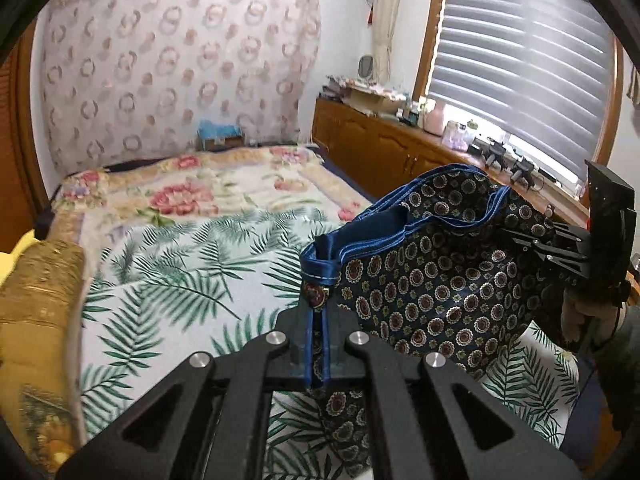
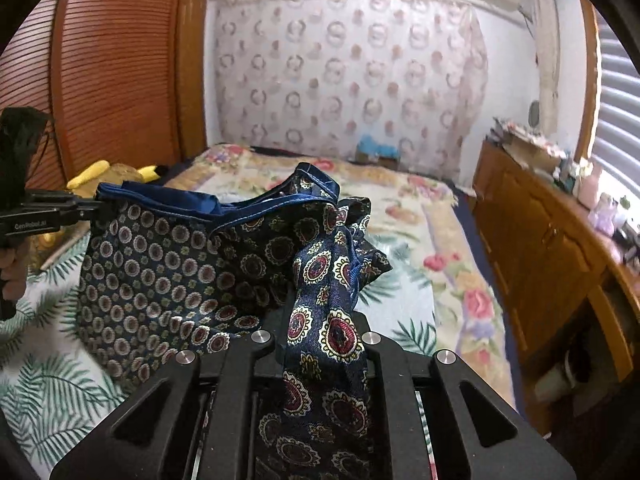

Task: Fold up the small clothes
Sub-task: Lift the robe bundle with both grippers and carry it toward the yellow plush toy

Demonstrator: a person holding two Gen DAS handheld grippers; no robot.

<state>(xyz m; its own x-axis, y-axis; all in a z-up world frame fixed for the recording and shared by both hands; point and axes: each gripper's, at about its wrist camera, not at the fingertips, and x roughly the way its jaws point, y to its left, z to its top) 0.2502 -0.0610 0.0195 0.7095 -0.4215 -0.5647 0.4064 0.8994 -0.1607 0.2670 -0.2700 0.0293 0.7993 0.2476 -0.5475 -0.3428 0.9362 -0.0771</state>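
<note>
Cloth hangs between two grippers above the bed; it is a small dark blue garment printed with round red and white medallions and edged with a shiny blue band. The left gripper has its jaws pressed together on one end of that band, pinching the blue edge between them; the right gripper has its jaws closed on a bunched fold of the printed fabric at the other end, and the cloth spills down over the jaws there. The garment is lifted off the bed and sags in the middle, its band open toward the top like a mouth; its lower part hangs close to the sheet with green palm leaves, and whether it touches I cannot tell. Farther back on the bed lies a blanket with pink flowers; behind it stands a wall with a pattern of pale rings. A wooden cabinet runs along the side under a window blind; a bare hand holds the left gripper's handle.
</note>
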